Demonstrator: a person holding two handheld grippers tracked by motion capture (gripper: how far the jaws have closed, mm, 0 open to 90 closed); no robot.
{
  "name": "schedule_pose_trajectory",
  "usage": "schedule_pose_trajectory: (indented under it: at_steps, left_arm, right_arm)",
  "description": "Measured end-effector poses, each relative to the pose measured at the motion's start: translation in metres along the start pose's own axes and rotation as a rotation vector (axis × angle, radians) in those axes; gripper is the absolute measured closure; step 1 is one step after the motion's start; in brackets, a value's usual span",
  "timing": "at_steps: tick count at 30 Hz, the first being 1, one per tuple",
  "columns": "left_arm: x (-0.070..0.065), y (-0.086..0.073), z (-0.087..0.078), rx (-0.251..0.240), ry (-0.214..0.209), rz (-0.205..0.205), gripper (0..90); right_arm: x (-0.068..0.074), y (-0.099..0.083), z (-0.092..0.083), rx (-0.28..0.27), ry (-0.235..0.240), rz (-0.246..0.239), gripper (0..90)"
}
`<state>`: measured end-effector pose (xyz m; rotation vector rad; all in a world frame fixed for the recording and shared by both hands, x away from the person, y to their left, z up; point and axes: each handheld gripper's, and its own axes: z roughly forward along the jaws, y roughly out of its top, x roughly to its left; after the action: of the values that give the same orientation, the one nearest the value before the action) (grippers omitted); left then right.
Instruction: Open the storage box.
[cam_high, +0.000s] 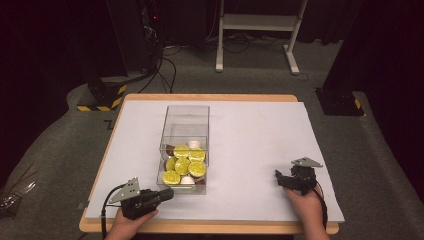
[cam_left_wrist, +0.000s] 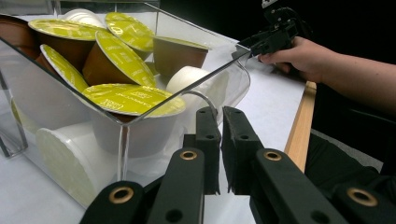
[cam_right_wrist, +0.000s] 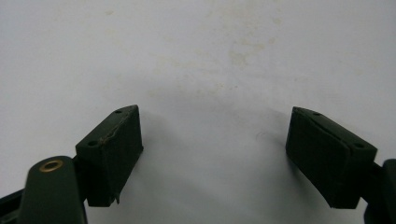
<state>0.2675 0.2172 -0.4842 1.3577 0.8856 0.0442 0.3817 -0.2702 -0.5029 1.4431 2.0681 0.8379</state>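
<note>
Left claw (cam_left_wrist: 219, 135) pinched empty at box (cam_high: 184, 150) 6 o'clock; right claw (cam_right_wrist: 215, 154) wide; pods (cam_high: 183, 165) untouched.

Clear plastic box (cam_high: 184, 131) stood upright mid-bench, its near end piled with yellow-lidded brown capsules (cam_high: 182, 165) and a few white ones (cam_high: 187, 180).
</note>
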Motion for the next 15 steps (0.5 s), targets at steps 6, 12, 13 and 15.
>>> schedule_pose_trajectory:
  at_steps: [6, 12, 13, 15]
  left_arm:
    - [-0.0014, -0.0014, -0.0033, 0.002, -0.001, 0.005, 85.3]
    - [-0.0042, -0.003, -0.0063, -0.001, -0.003, -0.001, 85.4]
    - [-0.0045, -0.0033, -0.0069, 0.001, -0.001, 0.003, 85.5]
    - [-0.0047, -0.0035, -0.0076, 0.001, -0.001, 0.004, 85.6]
  right_arm:
    - [0.0, -0.0001, 0.0001, -0.002, 0.0, -0.001, 18.6]
    - [0.0002, -0.0001, 0.0, -0.002, 0.0, 0.001, 18.6]
    - [0.0001, -0.0001, 0.0, -0.002, -0.001, 0.0, 18.6]
    - [0.0002, -0.0001, 0.0, -0.002, -0.001, 0.0, 18.6]
